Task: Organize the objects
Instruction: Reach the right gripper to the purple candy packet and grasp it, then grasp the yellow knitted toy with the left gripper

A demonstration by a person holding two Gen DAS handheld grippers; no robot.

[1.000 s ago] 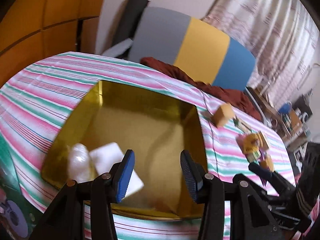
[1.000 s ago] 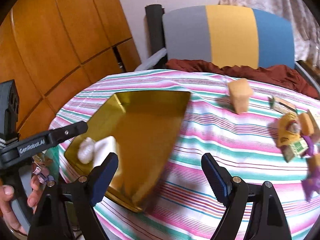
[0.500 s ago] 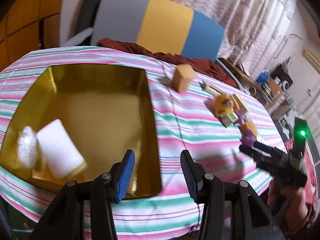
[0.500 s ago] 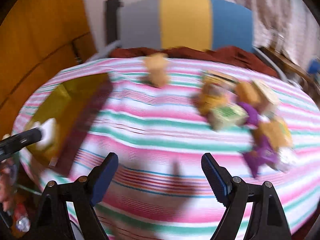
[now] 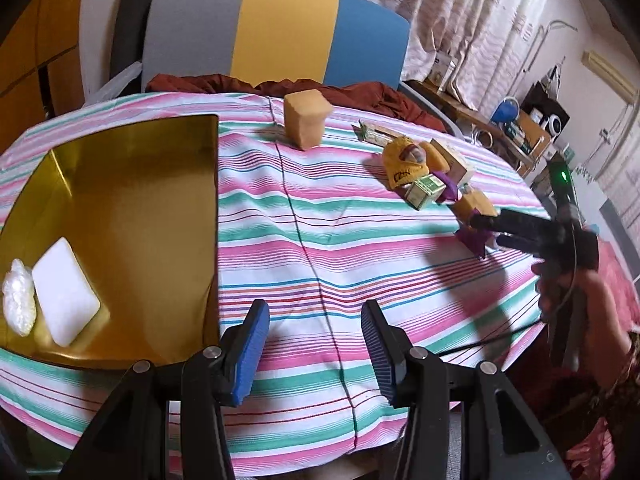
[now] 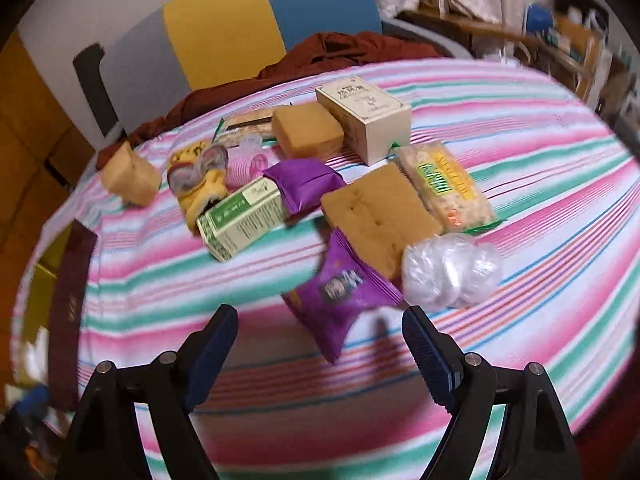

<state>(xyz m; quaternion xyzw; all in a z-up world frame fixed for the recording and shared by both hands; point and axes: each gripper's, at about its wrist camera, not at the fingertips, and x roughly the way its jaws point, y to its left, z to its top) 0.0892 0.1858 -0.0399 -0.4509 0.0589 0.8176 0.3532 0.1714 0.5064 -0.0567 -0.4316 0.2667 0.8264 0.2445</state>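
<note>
A gold tray (image 5: 120,184) lies at the left of the striped table and holds a white block (image 5: 64,292) and a clear plastic bundle (image 5: 18,298). My left gripper (image 5: 316,348) is open and empty over the cloth, right of the tray. My right gripper (image 6: 316,354) is open and empty just short of a purple snack packet (image 6: 340,292). Around the packet lie a clear plastic bundle (image 6: 452,270), a tan sponge (image 6: 380,208), a green box (image 6: 244,216), a second purple packet (image 6: 304,184), a rice-cake packet (image 6: 444,184) and a white box (image 6: 364,116).
A tan sponge block (image 5: 306,122) stands alone at the far middle of the table. A yellow toy (image 5: 404,160) lies by the pile. A grey, yellow and blue chair (image 5: 276,40) with a dark red cloth (image 5: 360,96) stands behind the table.
Both grippers have swung right, away from the tray. The right gripper now faces the pile of objects at close range. Both stay open.
</note>
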